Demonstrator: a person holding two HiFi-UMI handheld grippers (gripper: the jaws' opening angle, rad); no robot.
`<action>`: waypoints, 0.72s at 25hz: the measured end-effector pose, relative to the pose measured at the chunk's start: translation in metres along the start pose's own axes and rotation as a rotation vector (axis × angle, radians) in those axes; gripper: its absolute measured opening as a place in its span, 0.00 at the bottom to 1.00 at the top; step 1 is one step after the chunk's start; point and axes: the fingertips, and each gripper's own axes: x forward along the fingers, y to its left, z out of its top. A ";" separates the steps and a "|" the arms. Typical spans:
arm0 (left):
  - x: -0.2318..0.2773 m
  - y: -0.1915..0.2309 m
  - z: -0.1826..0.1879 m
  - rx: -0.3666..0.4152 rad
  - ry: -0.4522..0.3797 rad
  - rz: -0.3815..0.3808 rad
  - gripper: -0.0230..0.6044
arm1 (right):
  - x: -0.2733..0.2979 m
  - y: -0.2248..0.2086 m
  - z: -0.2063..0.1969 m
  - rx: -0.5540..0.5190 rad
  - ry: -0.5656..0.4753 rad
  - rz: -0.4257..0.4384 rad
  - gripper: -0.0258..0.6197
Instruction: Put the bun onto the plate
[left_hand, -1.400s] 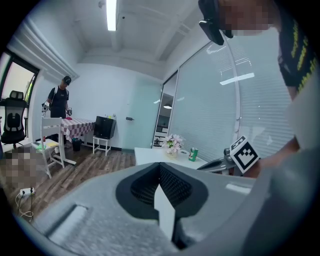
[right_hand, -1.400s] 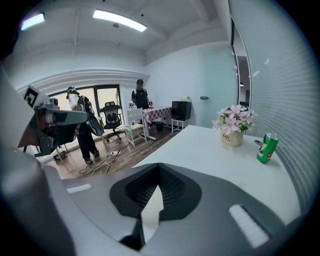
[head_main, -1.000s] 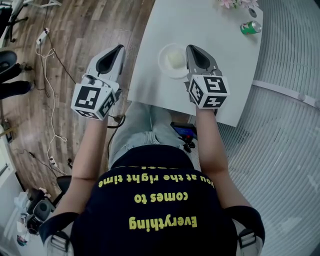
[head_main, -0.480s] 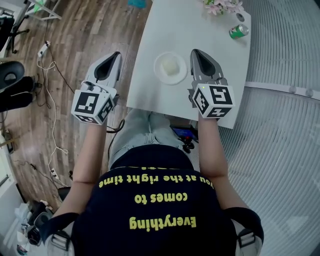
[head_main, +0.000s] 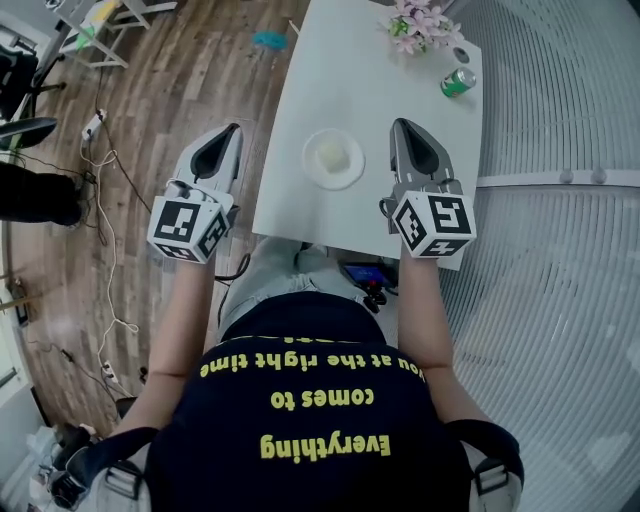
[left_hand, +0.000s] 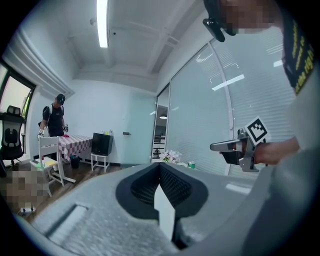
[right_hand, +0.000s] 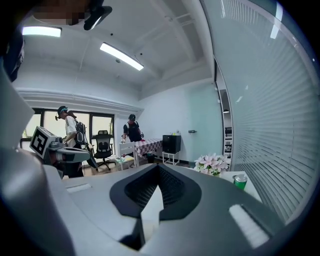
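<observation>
The left forearm (head_main: 180, 320) and right forearm (head_main: 425, 320) reach forward side by side, each hand wrapped around its tool. The left gripper (head_main: 229, 134) points ahead and almost level, its jaws pressed together with nothing between them. Well apart on its right side, the right gripper (head_main: 402, 127) lies roughly parallel to it, tips about even, jaws likewise closed and empty.

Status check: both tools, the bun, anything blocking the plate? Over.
Left tool shut, empty, left of the table. Right tool shut, empty, above table's right side. Bun on plate. Nothing in the way; green can, flowers at far end.
</observation>
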 end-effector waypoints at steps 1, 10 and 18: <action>0.000 -0.002 0.002 0.003 -0.004 -0.001 0.03 | -0.004 -0.001 0.002 0.000 -0.007 -0.002 0.05; -0.006 -0.012 0.017 0.015 -0.034 0.013 0.03 | -0.036 -0.014 0.025 -0.014 -0.067 -0.024 0.05; -0.007 -0.021 0.026 0.032 -0.051 0.019 0.03 | -0.052 -0.020 0.036 -0.022 -0.119 -0.028 0.05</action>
